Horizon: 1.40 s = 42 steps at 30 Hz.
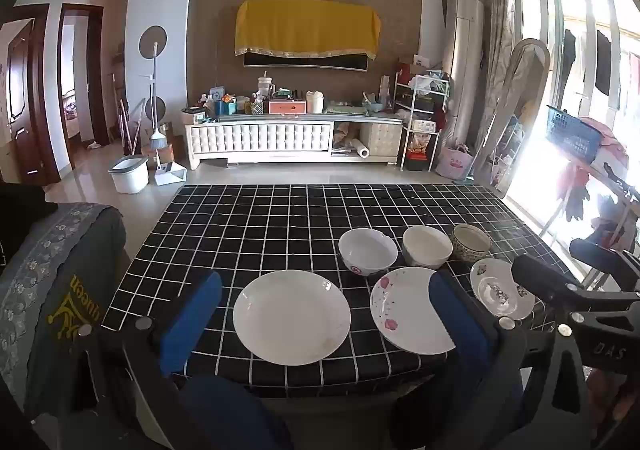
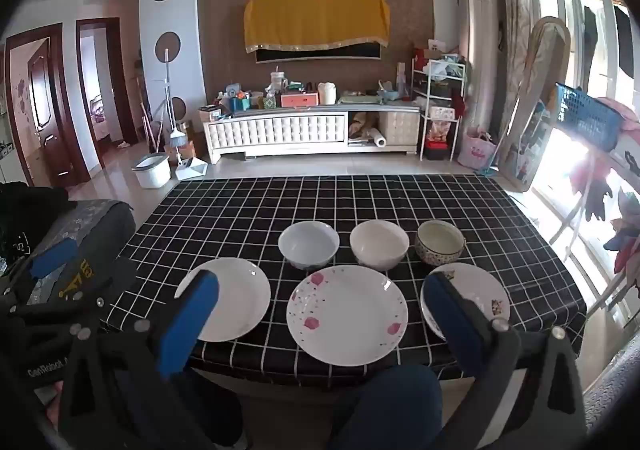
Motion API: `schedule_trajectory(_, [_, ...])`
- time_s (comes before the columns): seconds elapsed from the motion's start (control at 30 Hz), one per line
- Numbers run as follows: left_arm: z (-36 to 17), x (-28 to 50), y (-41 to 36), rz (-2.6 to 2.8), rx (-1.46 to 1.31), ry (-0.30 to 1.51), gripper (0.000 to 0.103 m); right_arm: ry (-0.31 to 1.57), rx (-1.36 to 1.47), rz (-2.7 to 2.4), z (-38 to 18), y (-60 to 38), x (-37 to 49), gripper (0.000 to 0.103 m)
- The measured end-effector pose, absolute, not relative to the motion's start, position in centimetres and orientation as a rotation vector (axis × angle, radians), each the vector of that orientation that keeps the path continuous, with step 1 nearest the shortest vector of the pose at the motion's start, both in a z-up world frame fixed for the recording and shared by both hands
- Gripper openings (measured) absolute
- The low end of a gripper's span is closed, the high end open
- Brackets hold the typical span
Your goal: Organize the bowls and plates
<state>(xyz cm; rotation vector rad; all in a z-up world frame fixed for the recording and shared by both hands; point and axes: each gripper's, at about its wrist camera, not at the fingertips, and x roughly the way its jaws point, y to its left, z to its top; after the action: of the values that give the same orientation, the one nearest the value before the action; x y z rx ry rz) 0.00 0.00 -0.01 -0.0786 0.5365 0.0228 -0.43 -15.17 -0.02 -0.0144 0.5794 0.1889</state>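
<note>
Three plates lie in a row near the front edge of the black checked table (image 1: 280, 217) (image 2: 340, 197): a plain white plate (image 1: 292, 317) (image 2: 236, 298), a pink-flowered plate (image 1: 404, 310) (image 2: 347, 316) and a small patterned plate (image 1: 496, 290) (image 2: 480, 294). Behind them stand a white bowl (image 1: 368, 252) (image 2: 309, 244), a cream bowl (image 1: 427, 246) (image 2: 379, 244) and a blue-patterned bowl (image 1: 471, 242) (image 2: 439, 242). My left gripper (image 1: 324, 314) is open and empty, held before the white plate. My right gripper (image 2: 320, 314) is open and empty, before the flowered plate; it also shows in the left wrist view (image 1: 568, 290).
A grey chair back with a draped cloth (image 1: 60, 290) (image 2: 80, 242) stands left of the table. A clothes rack with a blue basket (image 1: 576, 133) (image 2: 588, 115) is at the right by the window. A TV cabinet (image 1: 296, 137) lies beyond.
</note>
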Motion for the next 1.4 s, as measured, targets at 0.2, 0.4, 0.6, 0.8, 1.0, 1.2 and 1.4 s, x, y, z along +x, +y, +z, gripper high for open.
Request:
schedule_trajectory(0.2, [-0.12, 0.0, -0.06, 0.016, -0.085, 0.548, 0.103, 0.578, -0.017, 0.188, 0.11, -15.15, -0.55, 0.103])
schedule_trajectory(0.4, [-0.4, -0.28, 0.28, 0.018, -0.092, 0.559, 0.103, 0.585, -0.015, 0.186, -0.26, -15.02, -0.83, 0.103])
schedule_trajectory(0.6, [-0.62, 0.35, 0.03, 0.023, -0.088, 0.569, 0.103, 0.598, -0.016, 0.184, -0.35, -15.2, -0.3, 0.103])
schedule_trajectory(0.8, [-0.77, 0.31, 0.01, 0.022, -0.088, 0.568, 0.103, 0.602, -0.016, 0.184, -0.11, -15.16, -0.39, 0.103])
schedule_trajectory(1.0, [-0.76, 0.17, 0.08, 0.022, -0.087, 0.568, 0.103, 0.61, -0.015, 0.182, -0.11, -15.35, -0.35, 0.103])
schedule_trajectory(1.2, [-0.67, 0.23, 0.13, 0.021, -0.09, 0.57, 0.103, 0.614, -0.014, 0.181, -0.1, -15.4, -0.33, 0.103])
schedule_trajectory(1.4, [-0.77, 0.22, 0.11, 0.021, -0.089, 0.571, 0.103, 0.612, -0.015, 0.183, -0.23, -15.39, -0.4, 0.103])
